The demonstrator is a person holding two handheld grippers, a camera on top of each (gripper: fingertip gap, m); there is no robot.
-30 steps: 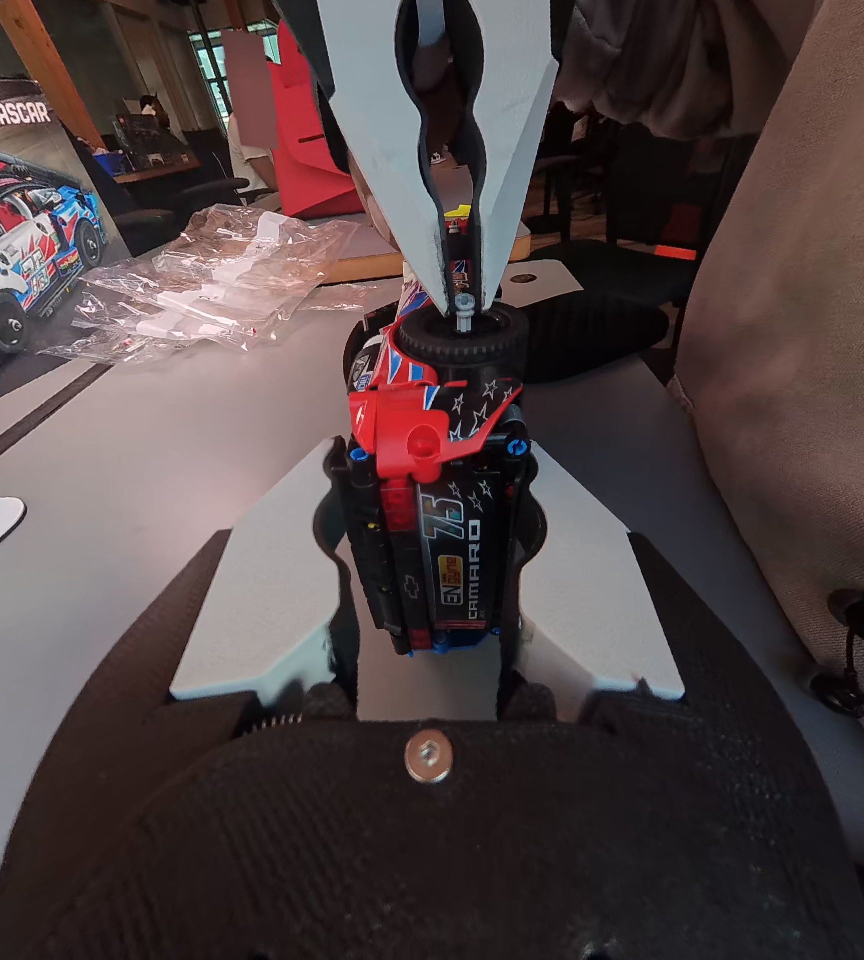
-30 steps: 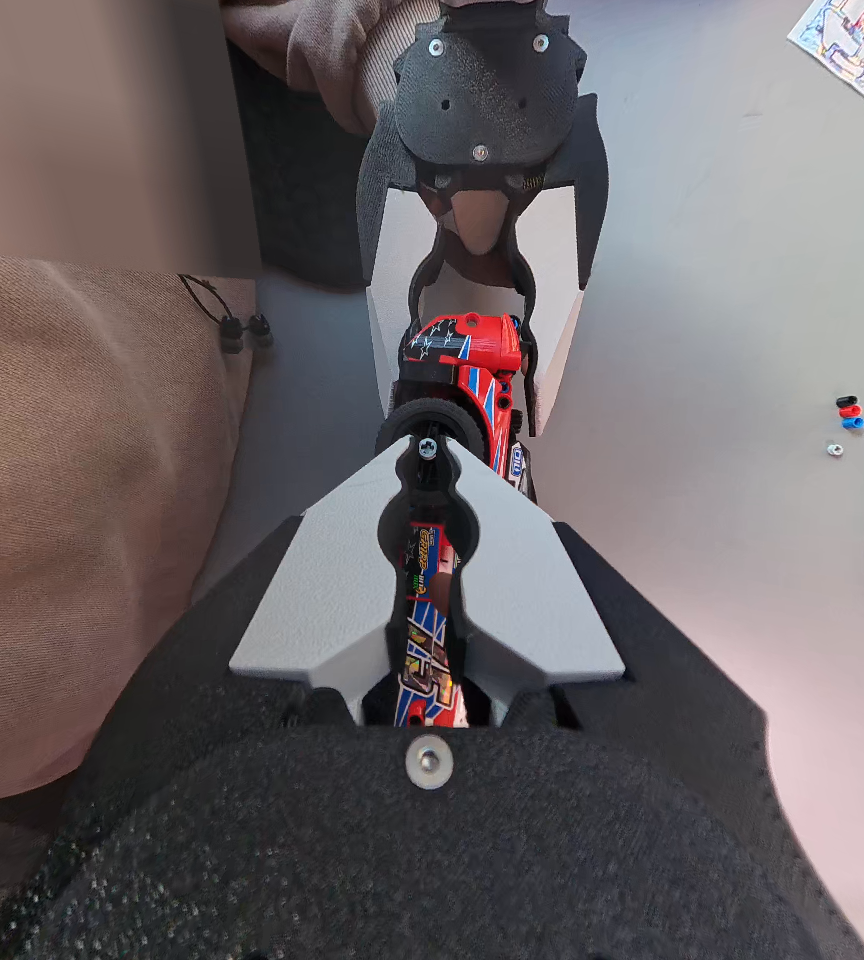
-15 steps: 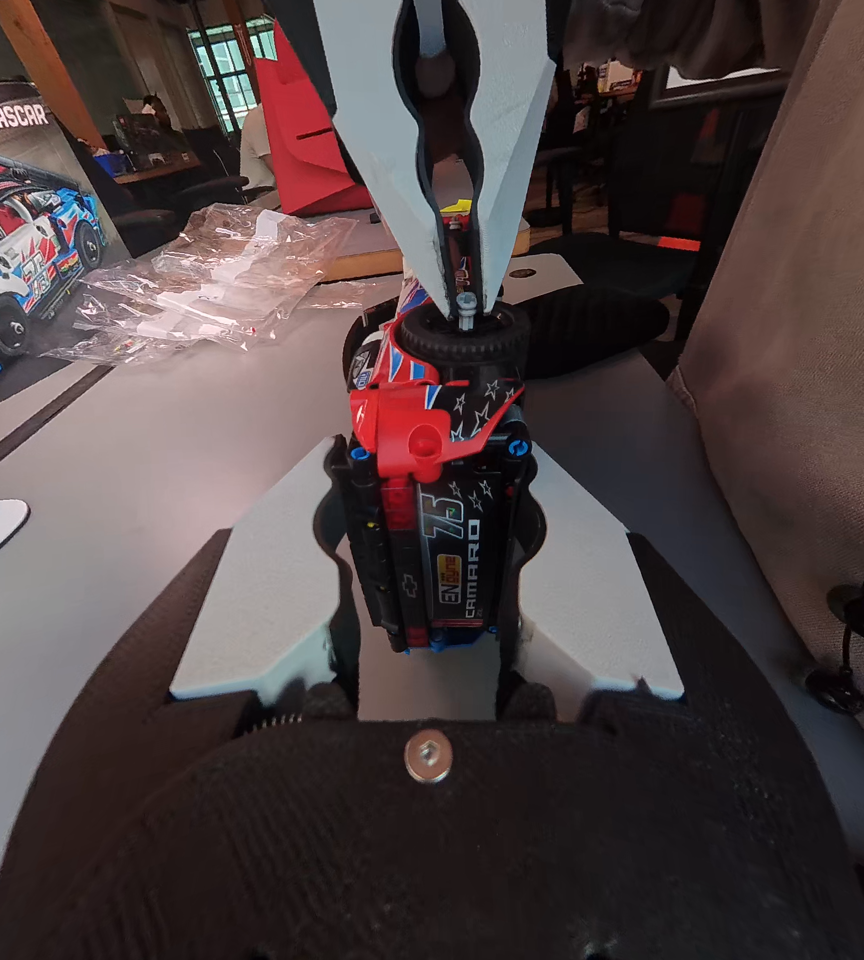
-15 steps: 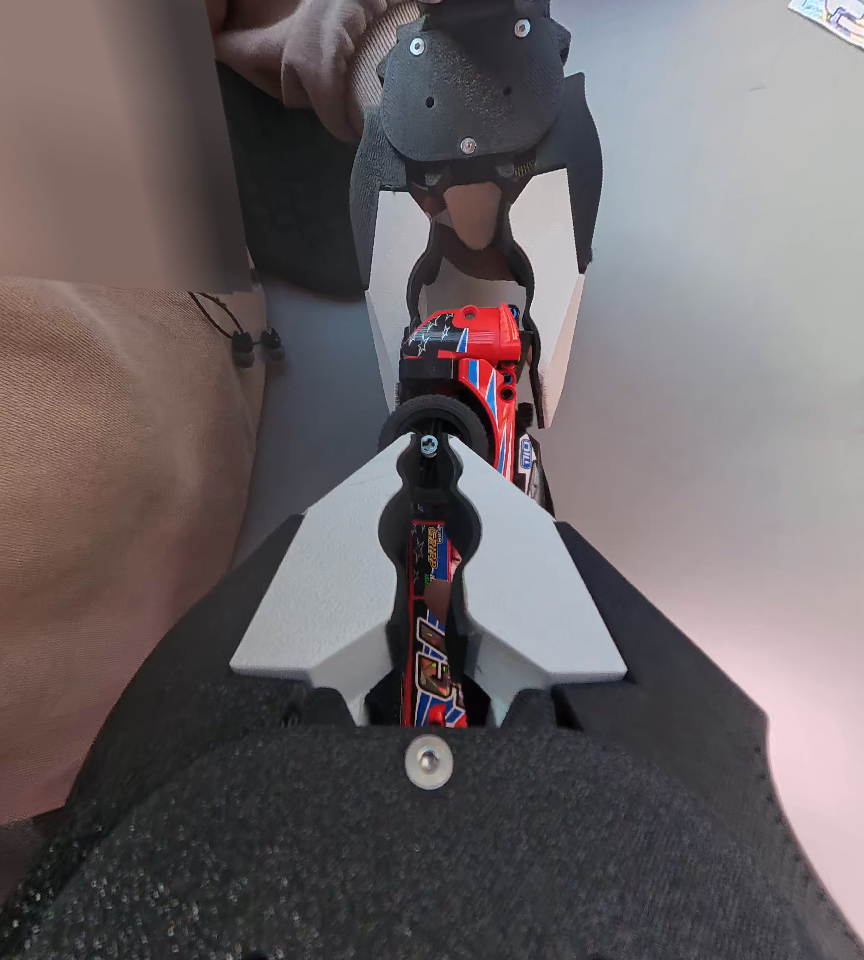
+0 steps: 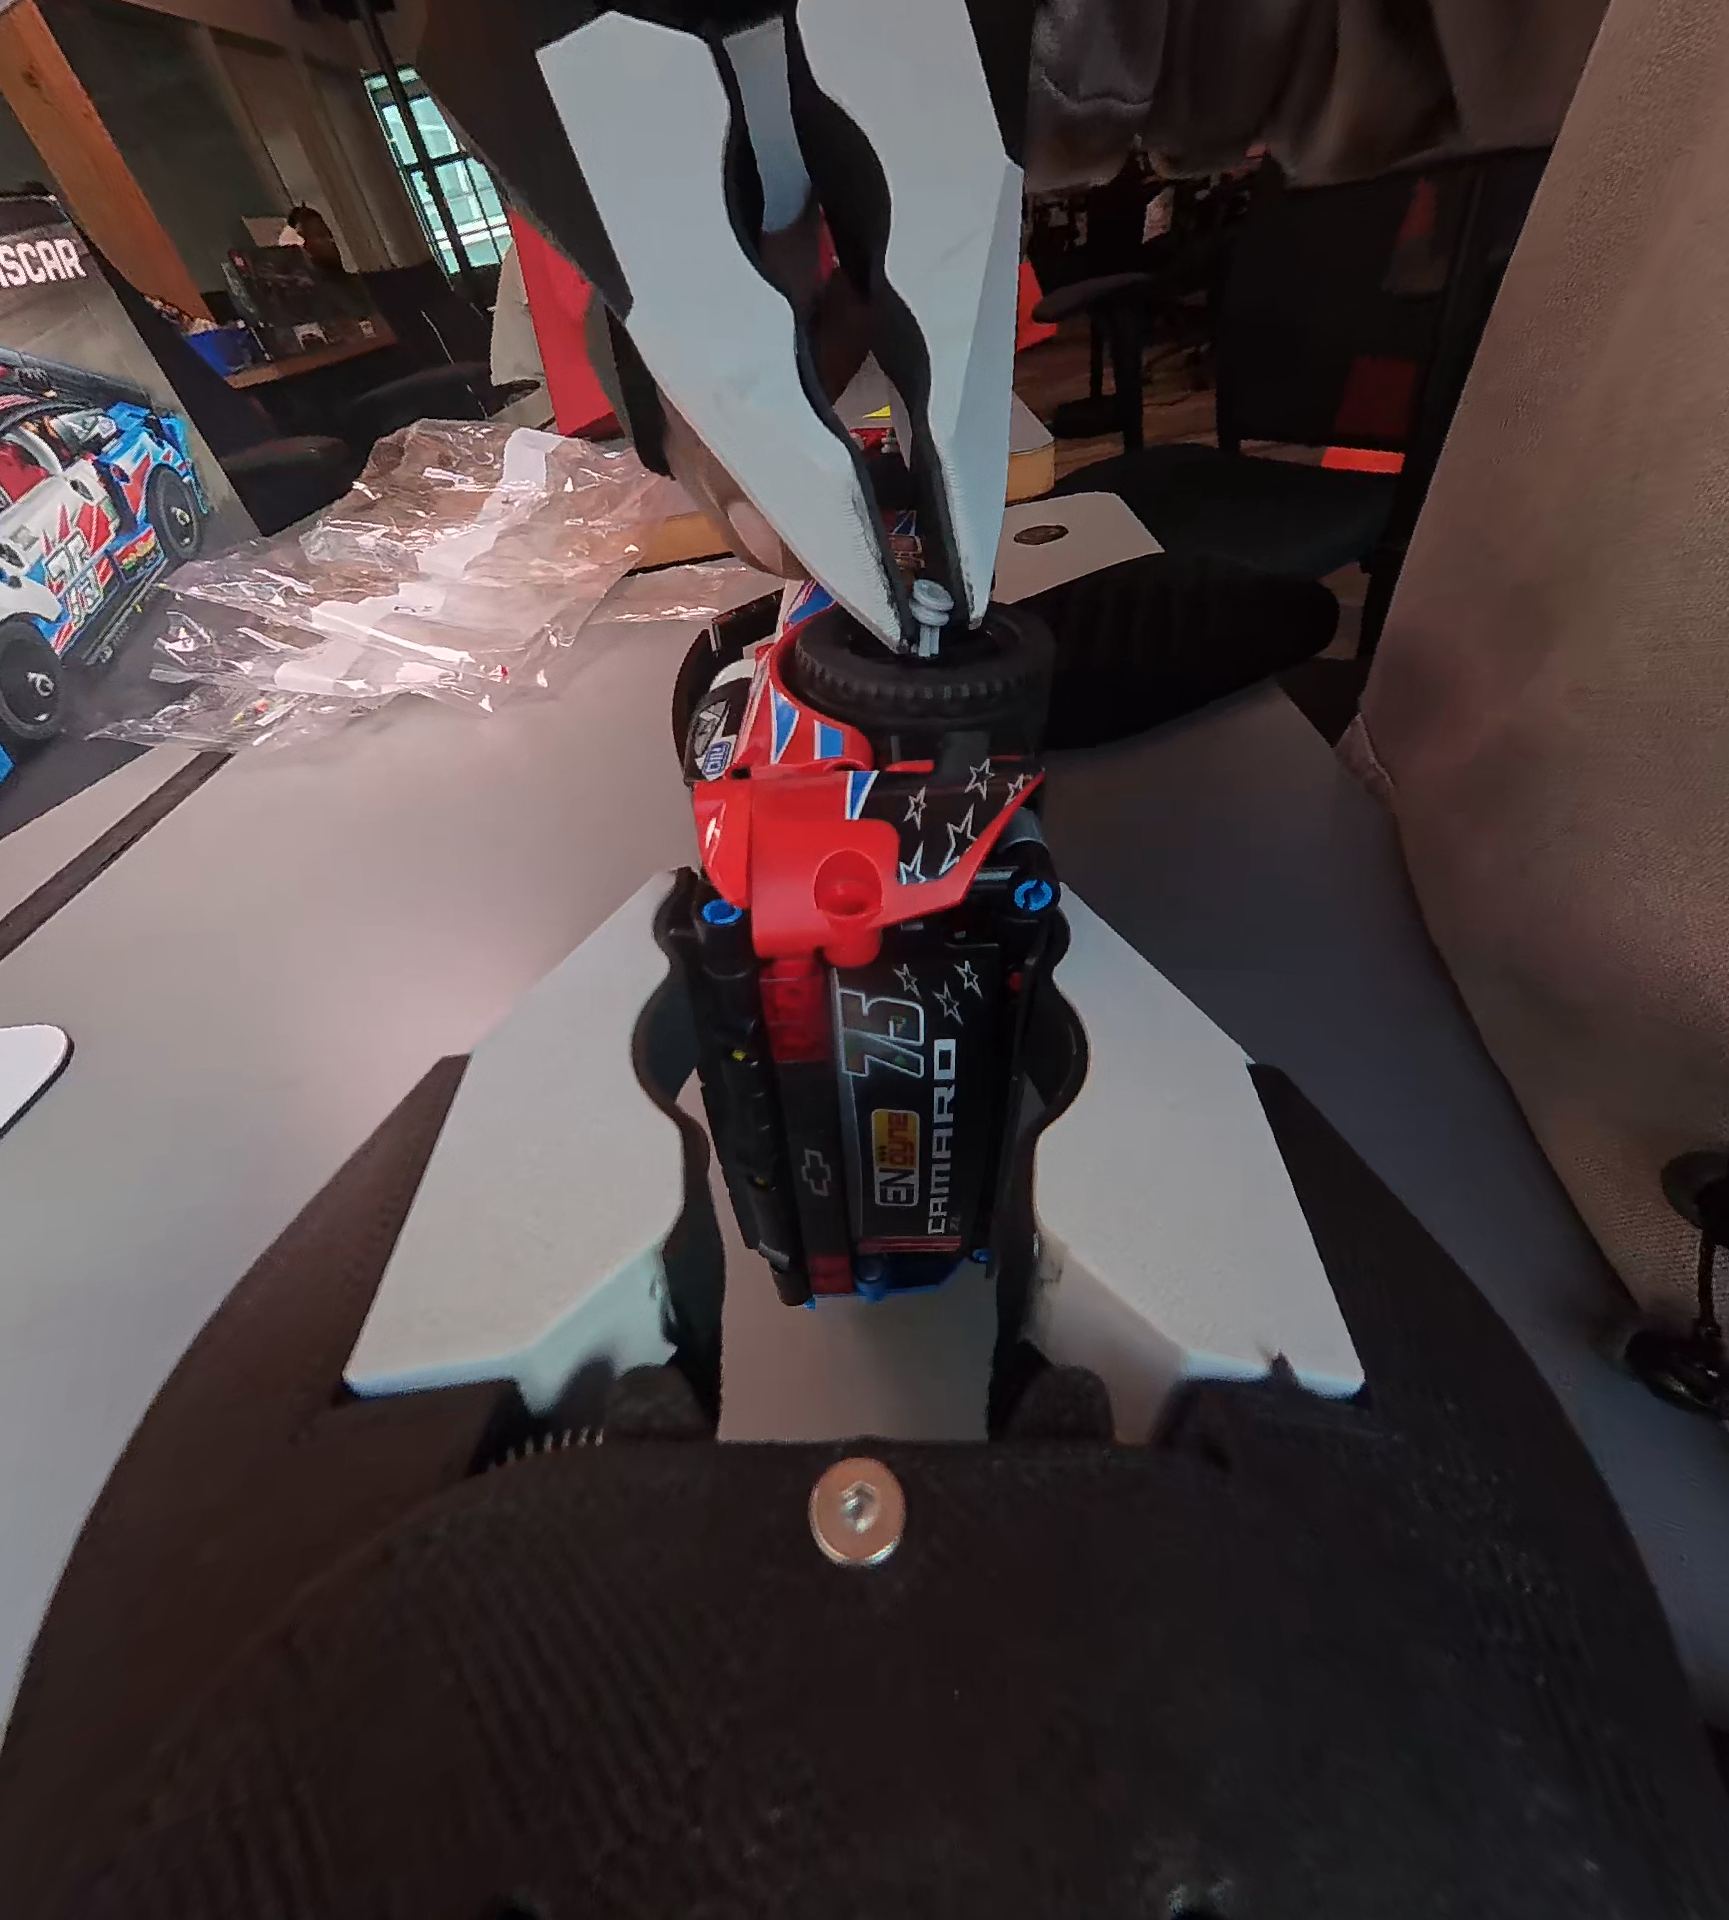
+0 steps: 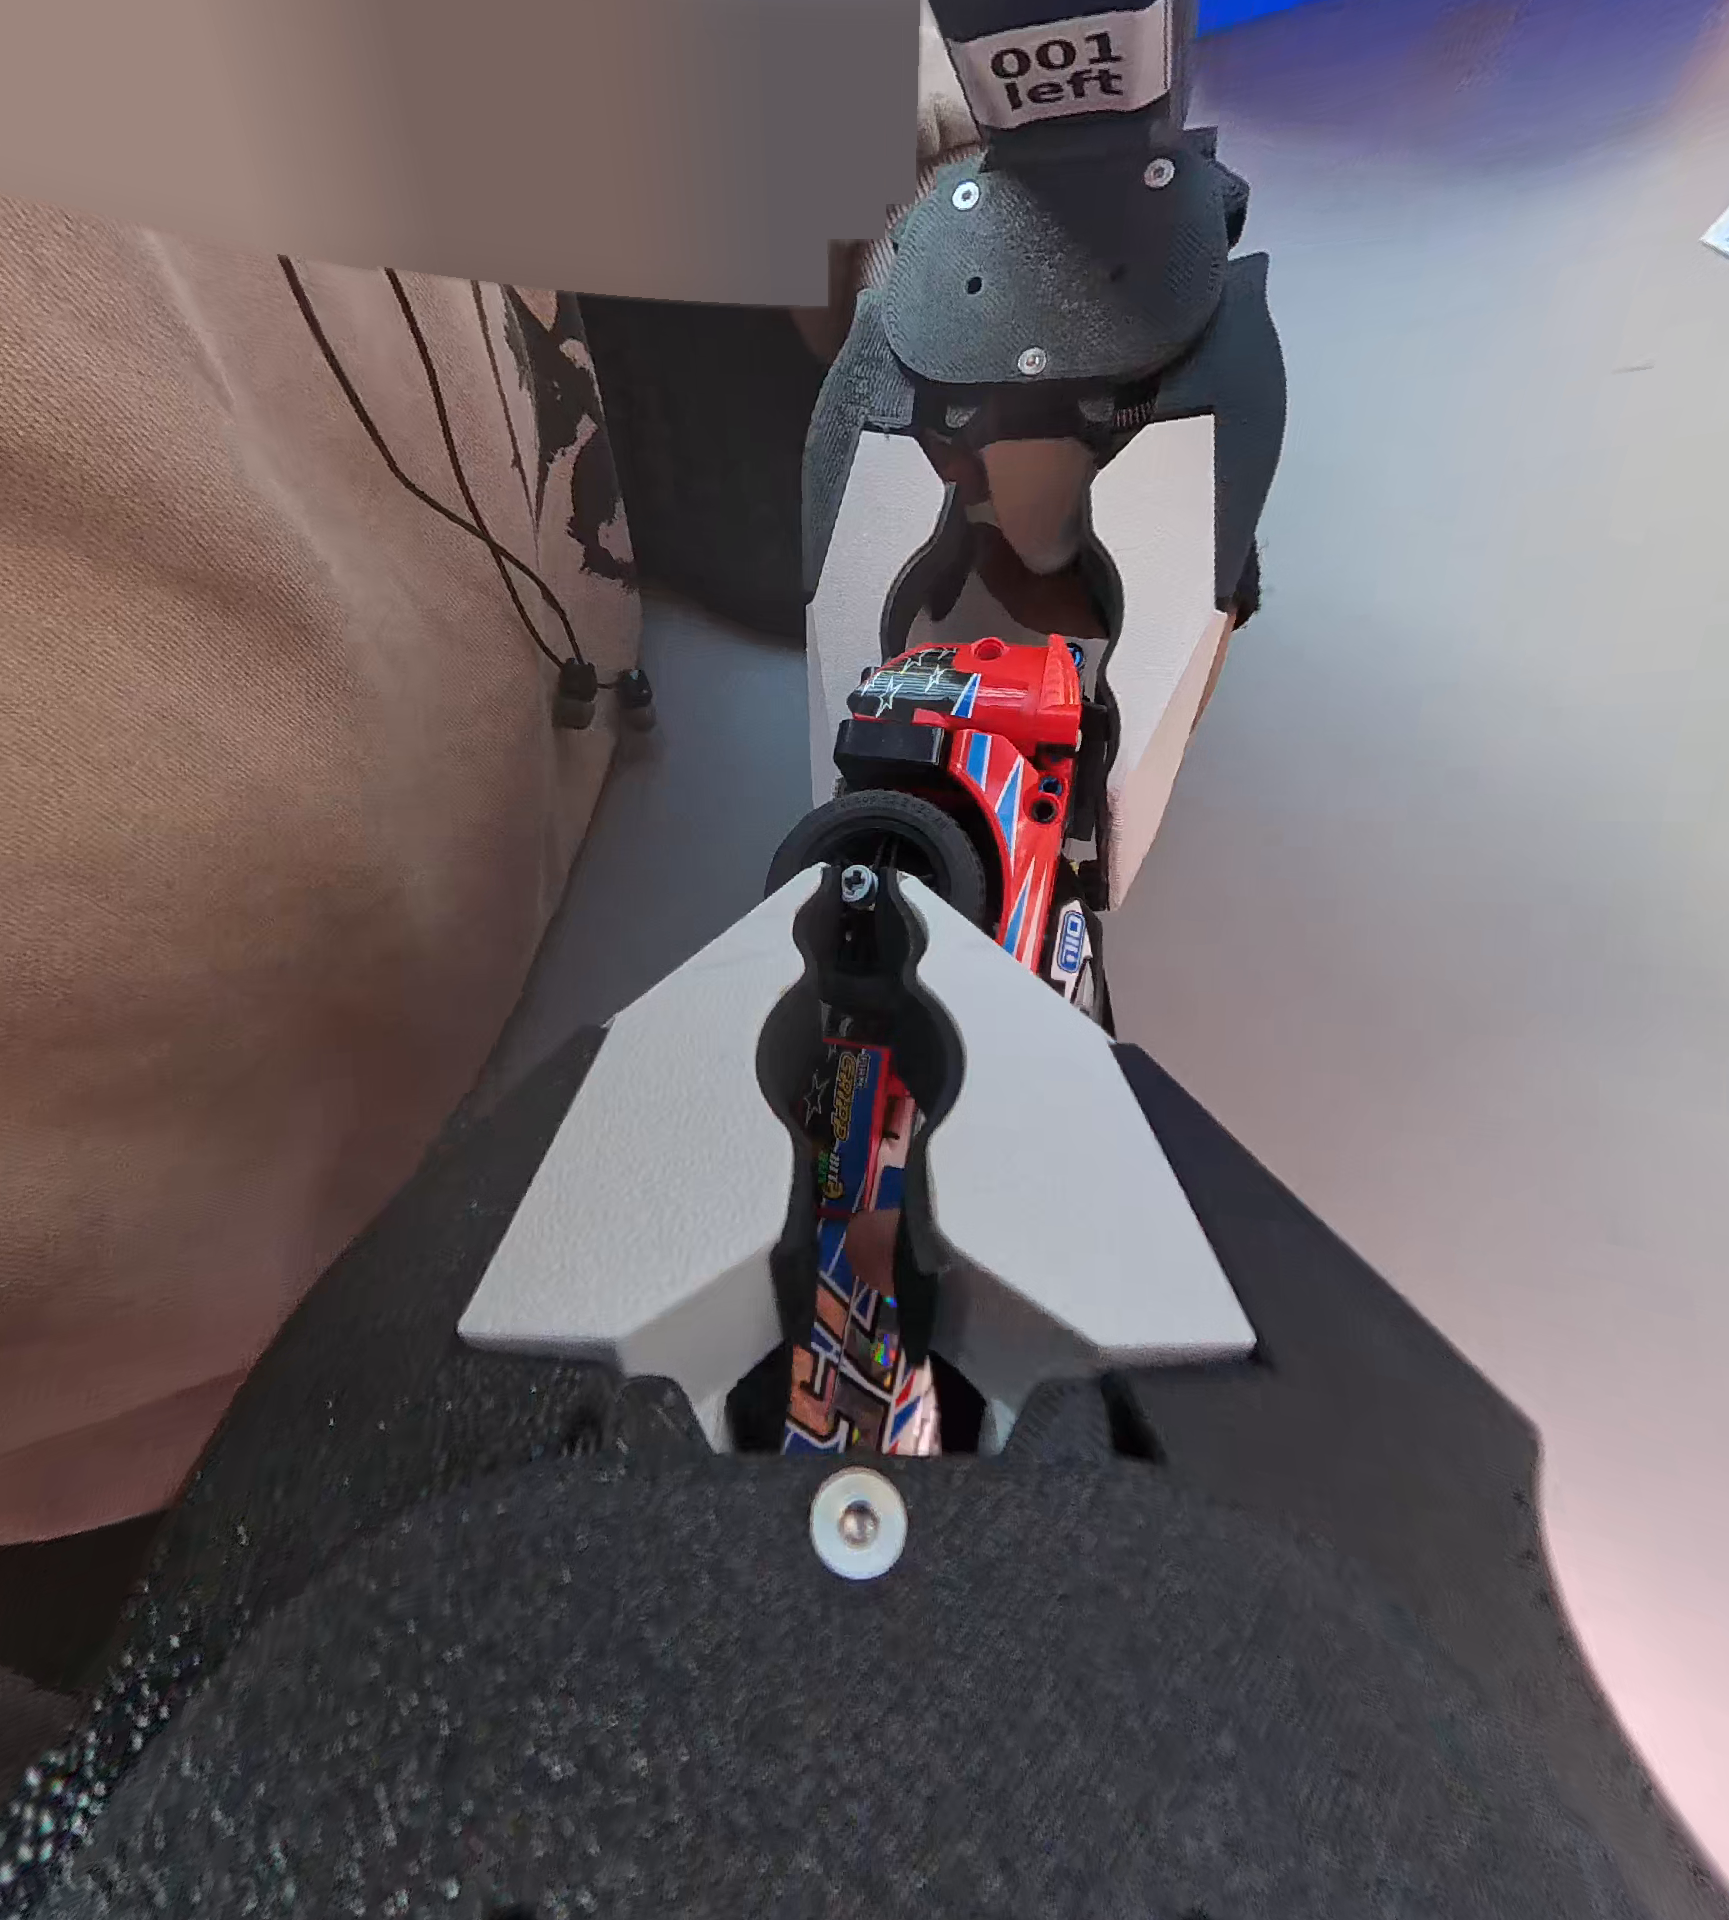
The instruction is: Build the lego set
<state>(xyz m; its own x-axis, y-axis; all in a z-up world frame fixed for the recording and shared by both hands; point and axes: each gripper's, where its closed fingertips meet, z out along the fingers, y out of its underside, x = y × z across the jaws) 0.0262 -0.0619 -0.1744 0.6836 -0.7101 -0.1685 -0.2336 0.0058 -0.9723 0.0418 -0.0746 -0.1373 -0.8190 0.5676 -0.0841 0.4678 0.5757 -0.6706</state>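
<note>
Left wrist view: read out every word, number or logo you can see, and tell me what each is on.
I do not copy writing; here is what bears it.
Box, far left: a white word with a coloured logo, numbers on the pictured car.
Lego car in the left hand-held gripper: sticker with a large number, a word, small logos.
Clear bags: paper slips, too small to read.

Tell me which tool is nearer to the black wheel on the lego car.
Right. The right tool pinches the small grey pin at the black wheel hub; the left tool clamps the lego car body farther down, below the wheel.
</note>
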